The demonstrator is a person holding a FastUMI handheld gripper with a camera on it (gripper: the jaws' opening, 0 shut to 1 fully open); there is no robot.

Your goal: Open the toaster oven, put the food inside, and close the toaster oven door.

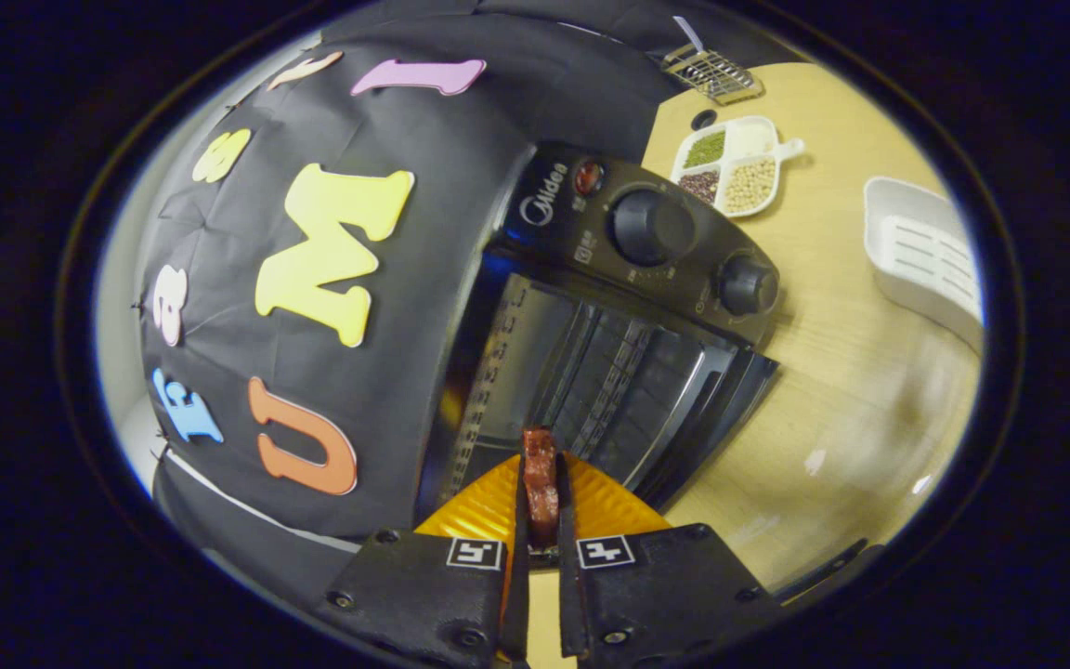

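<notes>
A black toaster oven [646, 242] stands on the wooden table, seen rotated, with its door [721, 409] swung open and its dark cavity [581, 372] and rack exposed. My gripper [541, 483] is shut on a reddish-brown piece of food [541, 478], a thin strip pinched between both fingers. The strip's tip sits just before the oven's opening, with the cavity straight beyond it. Two round knobs [651, 226] and a red lamp mark the oven's control panel.
A white divided dish [730, 165] with beans and grains lies on the table beyond the oven. A white slotted tray [925, 255] sits to the side of it. A metal grater [711, 72] rests at the table's far end. Black cloth wall flanks the oven.
</notes>
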